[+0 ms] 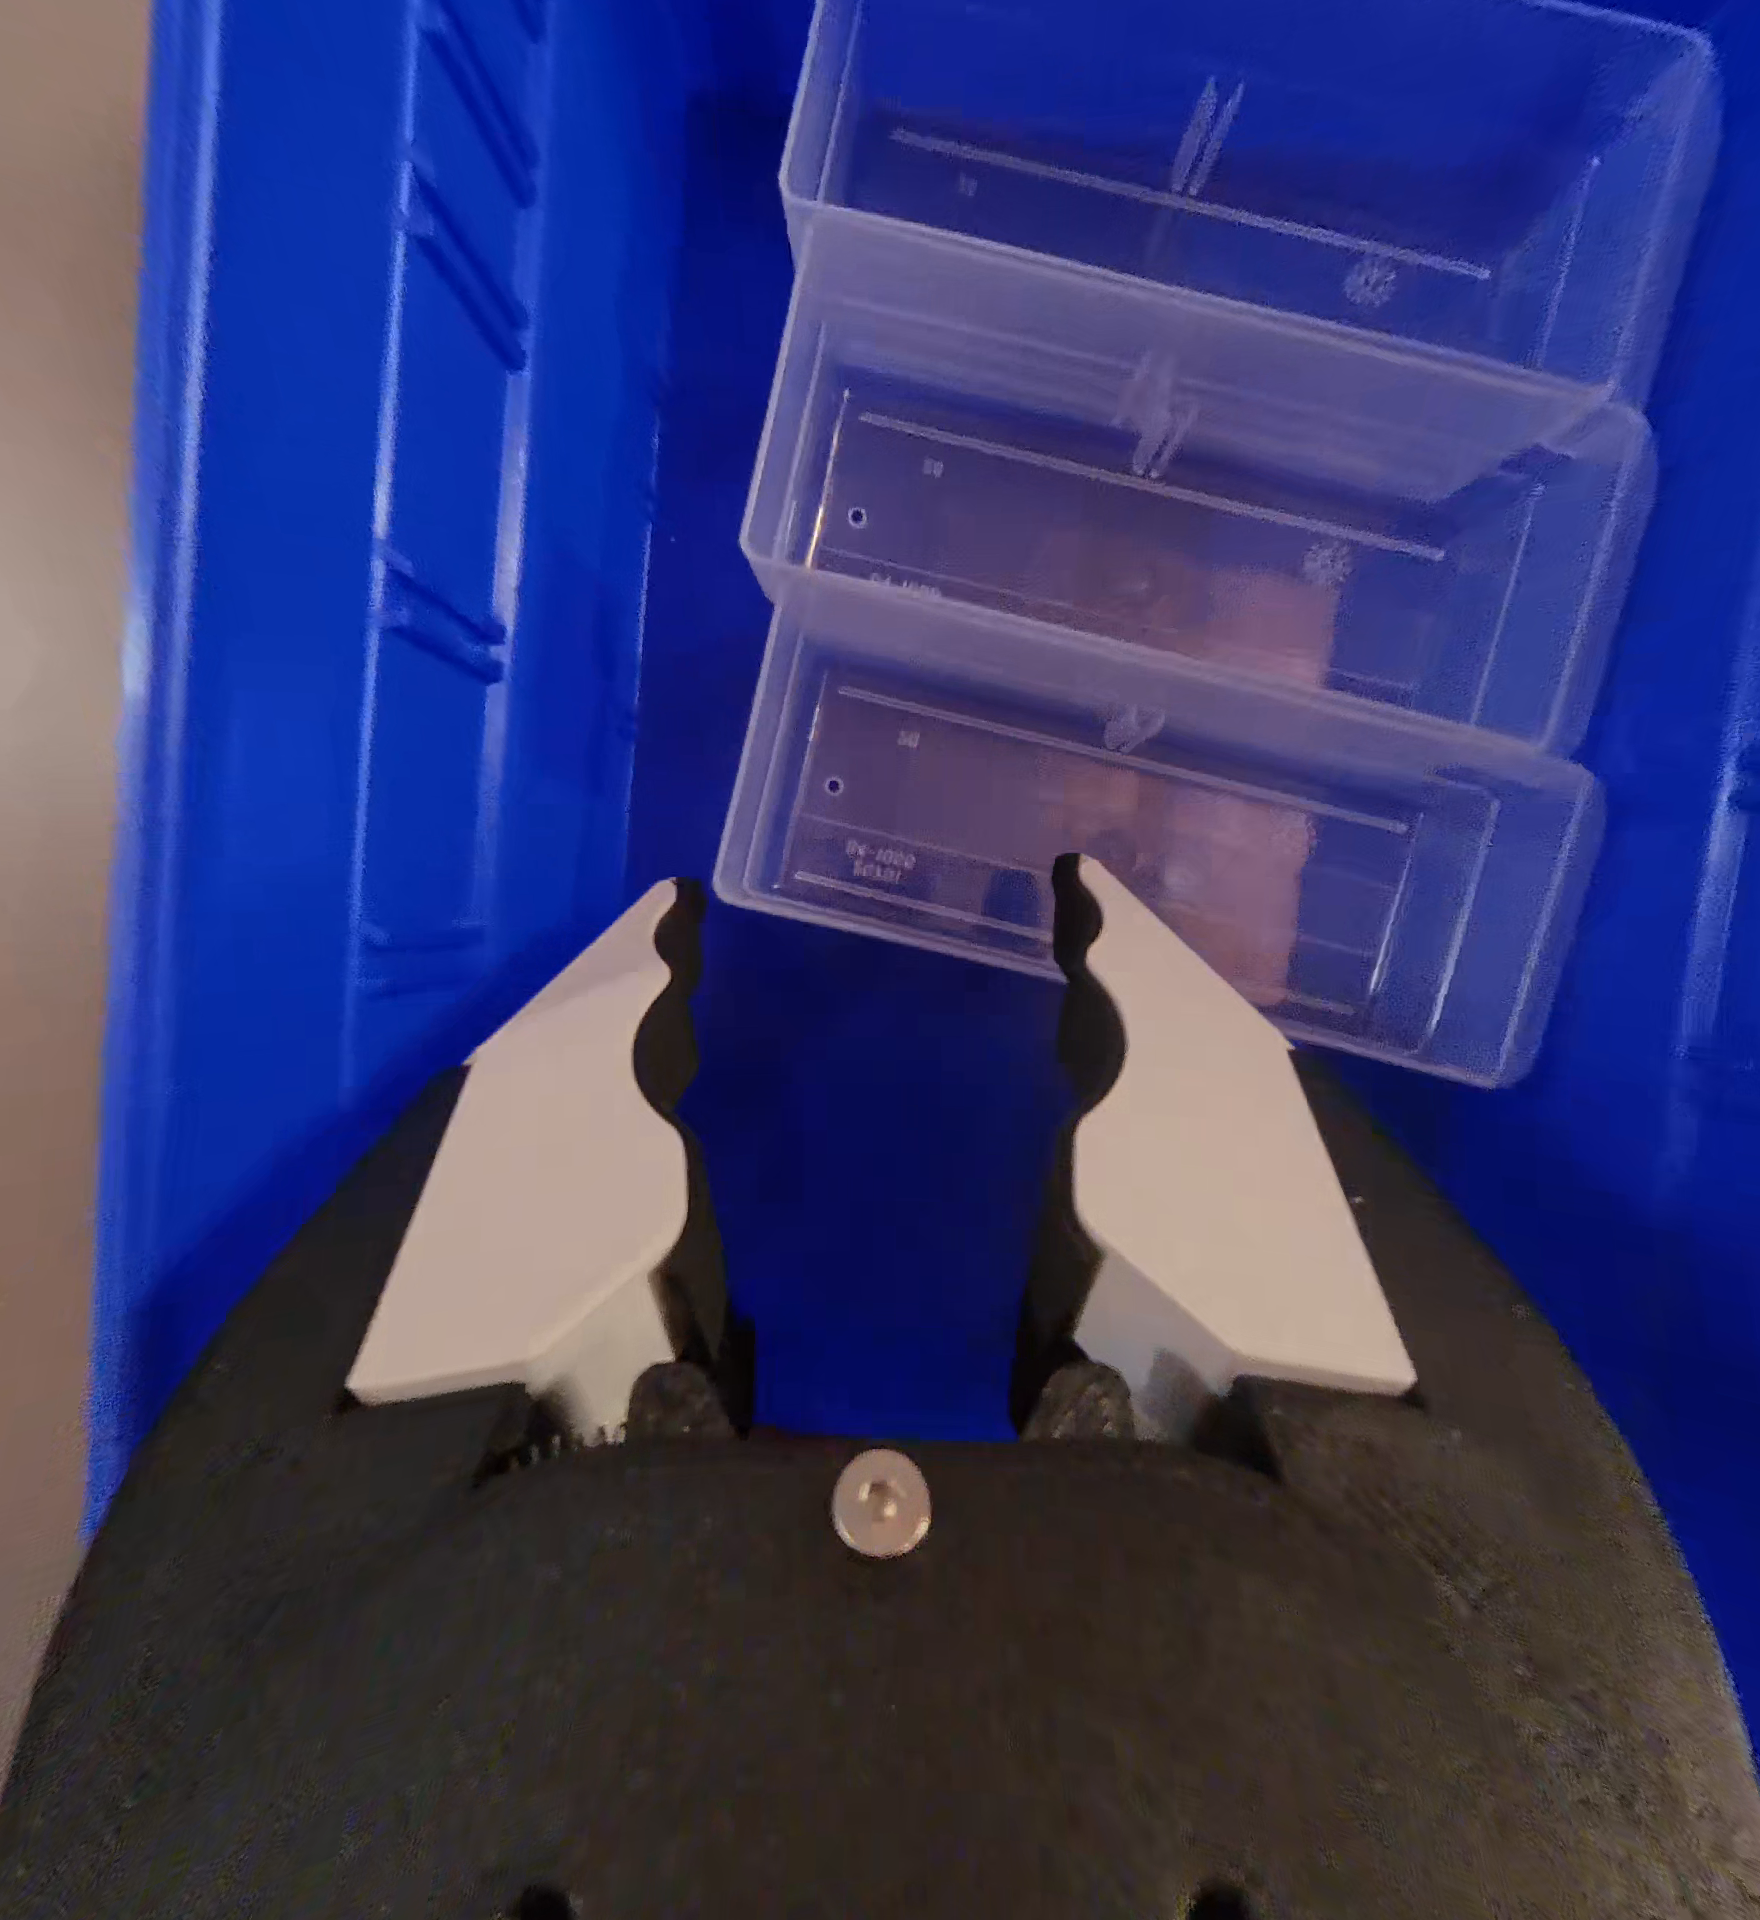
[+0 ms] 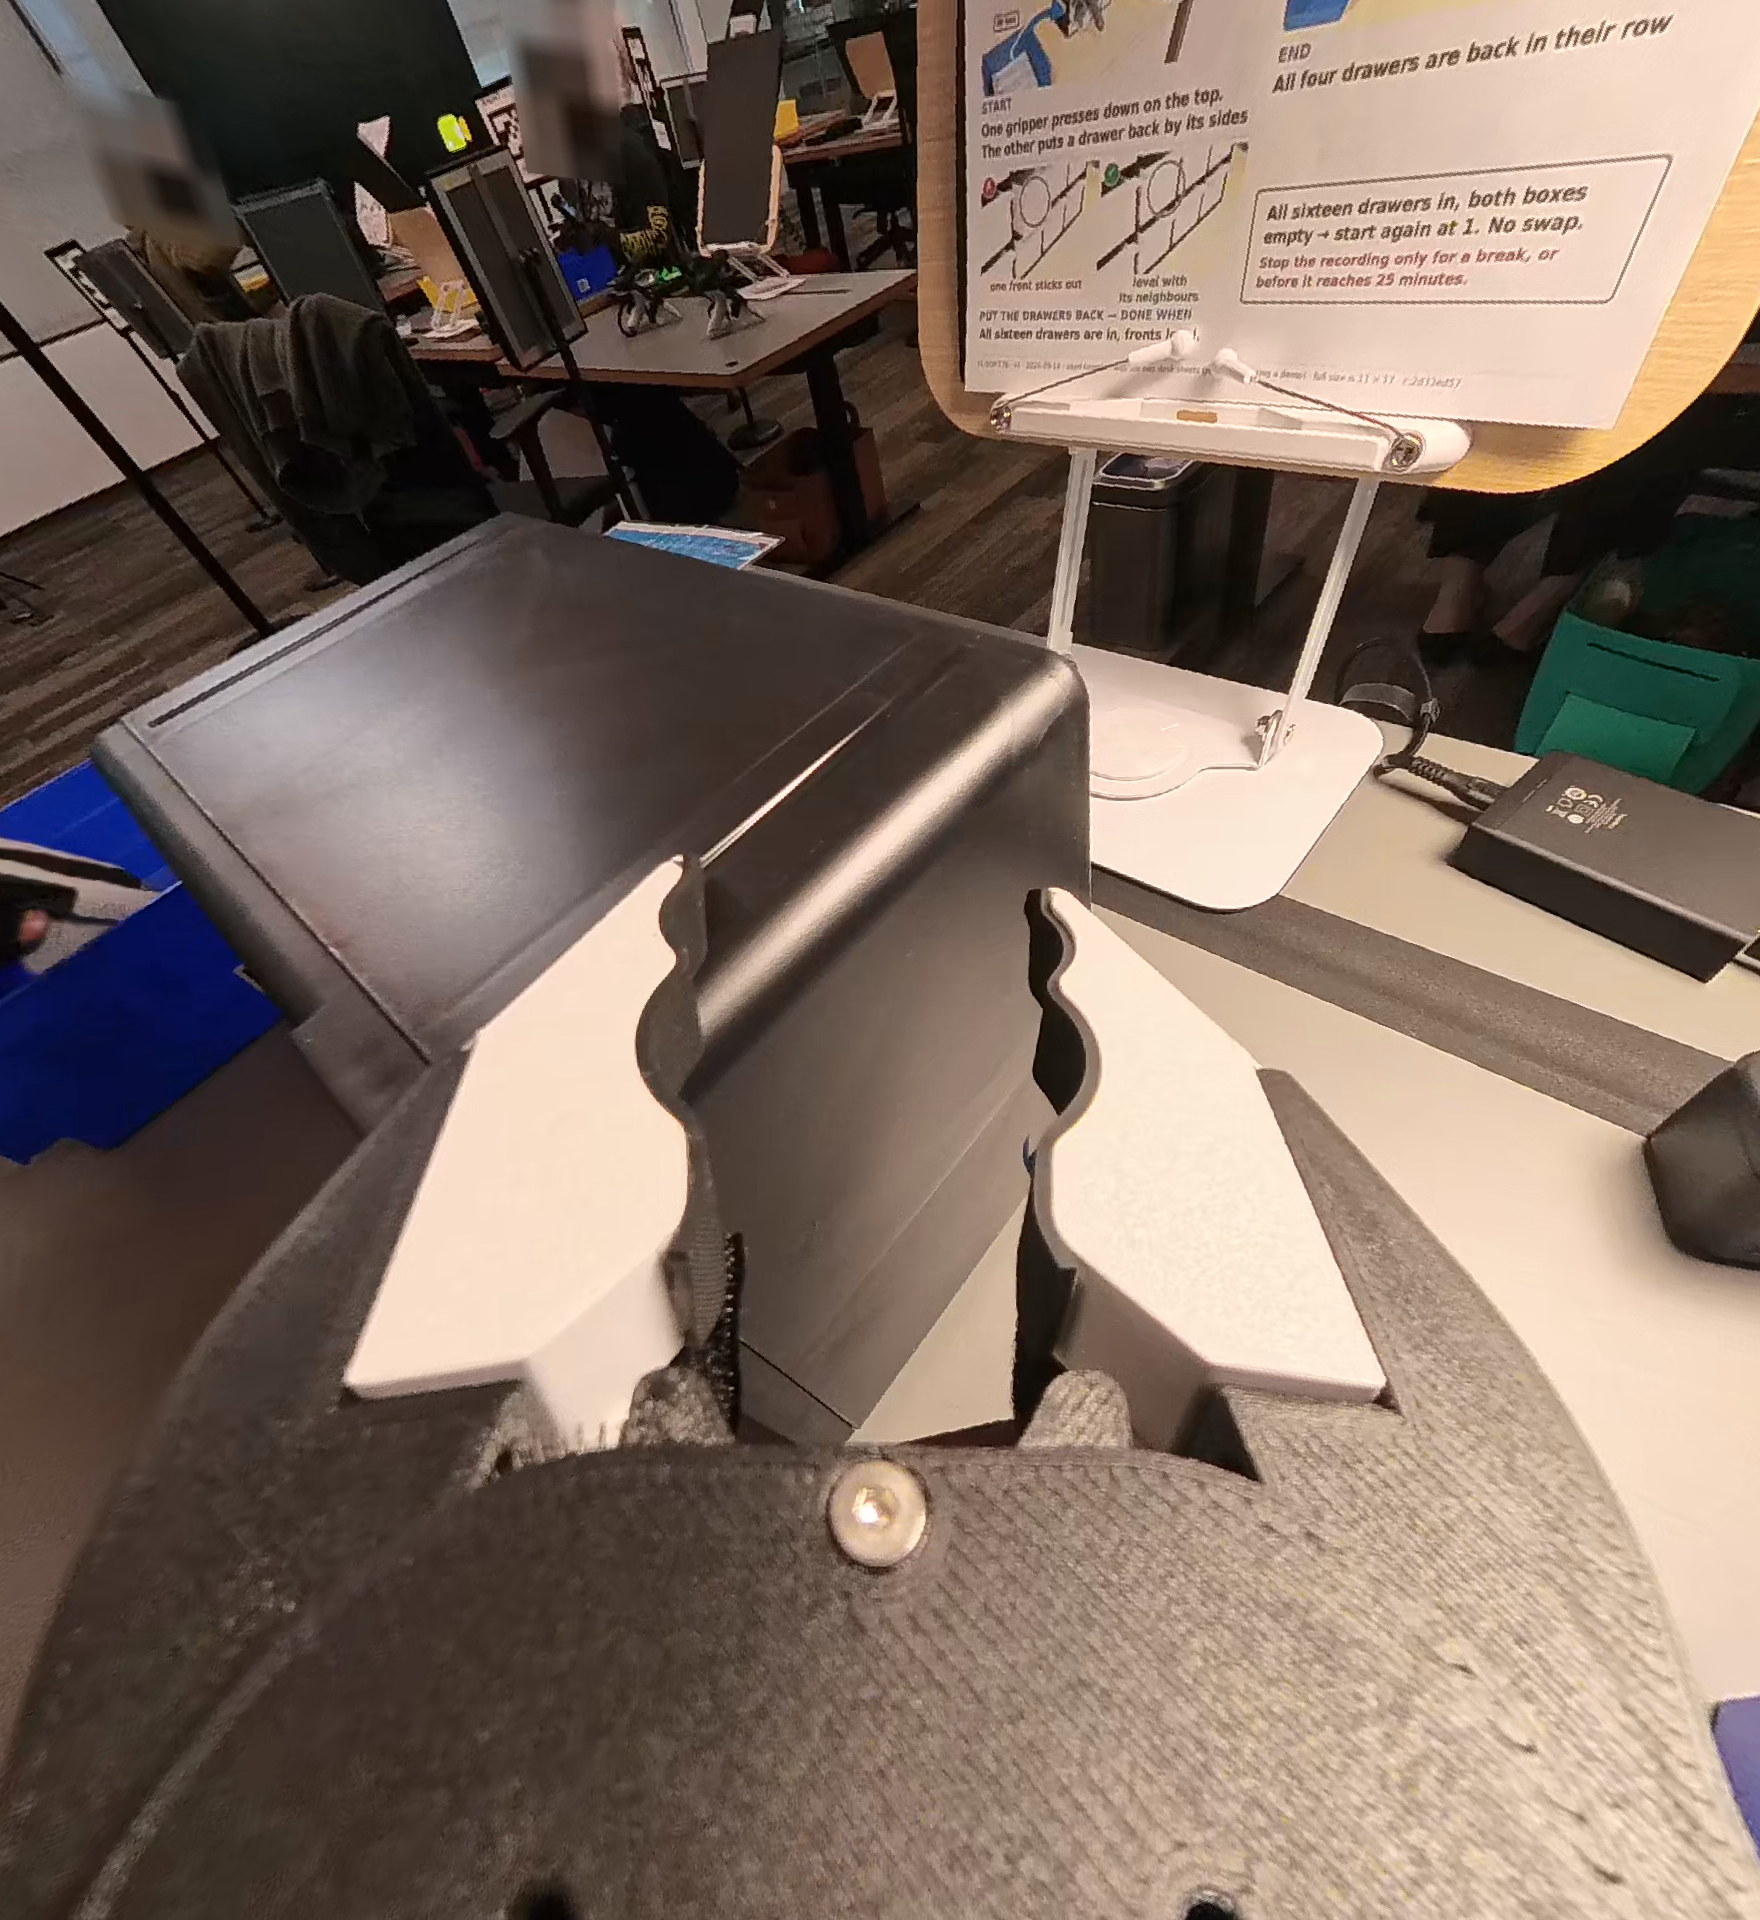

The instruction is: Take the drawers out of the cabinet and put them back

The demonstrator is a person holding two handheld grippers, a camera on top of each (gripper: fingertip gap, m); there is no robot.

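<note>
My left claw (image 1: 871, 883) hangs open over the blue plastic bin (image 1: 440, 623). Three clear, thin-walled plastic drawers (image 1: 1167, 582) lie overlapped at one o'clock. They look light, slick and slightly flexible, so I'd pinch the nearest one's side walls. My right claw (image 2: 860, 883) gapes, empty, above the black cabinet (image 2: 543, 727).

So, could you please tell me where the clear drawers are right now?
In the left wrist view, three clear drawers lie overlapping inside the blue bin, toward its right side, just ahead of the open left claw.

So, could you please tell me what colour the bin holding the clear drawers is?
Blue bin, best in the left wrist view.
</note>
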